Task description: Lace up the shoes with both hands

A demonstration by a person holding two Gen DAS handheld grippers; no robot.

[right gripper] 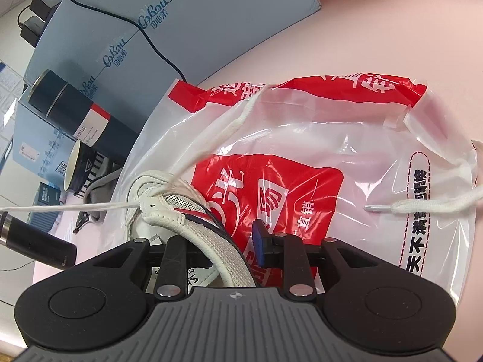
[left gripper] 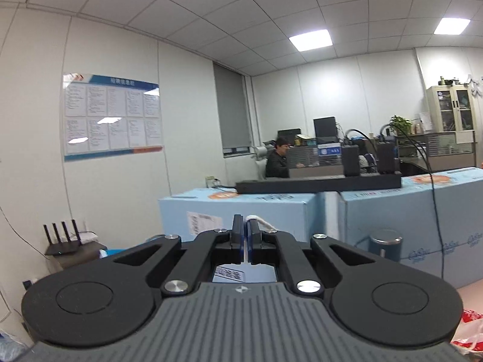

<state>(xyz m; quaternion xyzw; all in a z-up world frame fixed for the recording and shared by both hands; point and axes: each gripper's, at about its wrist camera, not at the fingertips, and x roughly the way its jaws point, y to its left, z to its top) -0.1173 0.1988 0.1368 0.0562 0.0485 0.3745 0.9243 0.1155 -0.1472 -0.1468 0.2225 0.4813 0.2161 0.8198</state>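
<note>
A white sneaker (right gripper: 169, 199) with mesh panels lies on a red and white plastic bag (right gripper: 332, 138). My right gripper (right gripper: 223, 242) points down at it, its jaws closed on the padded collar (right gripper: 208, 241). One white lace strand (right gripper: 75, 207) runs taut from the eyelets off the left edge. Another strand (right gripper: 229, 126) climbs across the bag. A loose lace end (right gripper: 422, 203) with a clear tip lies at the right. In the left wrist view my left gripper (left gripper: 245, 230) is level and shut on a white lace (left gripper: 265, 225), which sticks out above its fingertips. The shoe is out of that view.
Light blue cartons (right gripper: 169, 21) line the far side of the pink table (right gripper: 392, 45), with a black cable (right gripper: 157, 48) across them. A dark bottle (right gripper: 69, 108) and a cup (right gripper: 81, 169) stand left of the shoe. Far off, a person (left gripper: 279, 158) sits at a desk.
</note>
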